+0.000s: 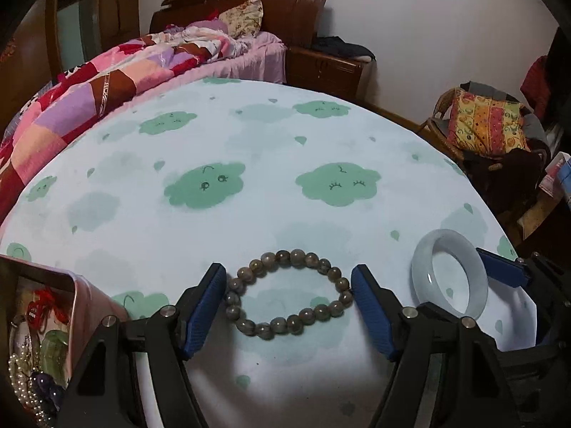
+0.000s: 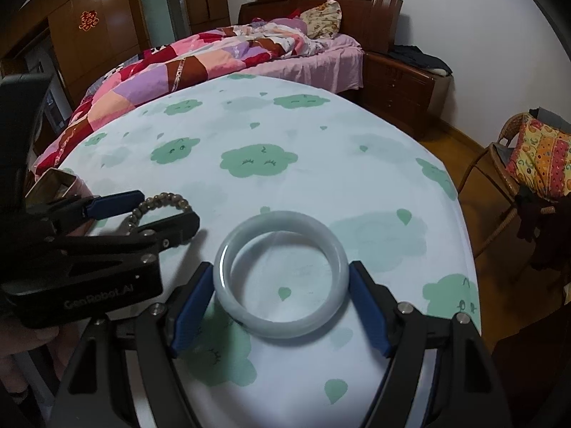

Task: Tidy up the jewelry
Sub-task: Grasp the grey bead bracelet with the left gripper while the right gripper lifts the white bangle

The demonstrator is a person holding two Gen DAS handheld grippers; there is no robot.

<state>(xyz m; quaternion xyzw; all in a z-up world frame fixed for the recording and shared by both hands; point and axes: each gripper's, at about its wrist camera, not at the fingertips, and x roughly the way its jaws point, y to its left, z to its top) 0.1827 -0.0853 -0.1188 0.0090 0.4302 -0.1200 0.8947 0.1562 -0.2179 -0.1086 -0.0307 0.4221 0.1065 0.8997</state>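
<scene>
bead bracelet (image 1: 289, 294) between left hand-held gripper (image 1: 289, 308) pads

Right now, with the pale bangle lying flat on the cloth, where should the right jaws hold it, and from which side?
Grip the pale bangle across its full width, one pad on each outer side of the rim, coming down from above and the near side. It lies flat, and the right gripper already straddles it with jaws open. The rim looks smooth and rounded, so it may slip; close centred.
</scene>
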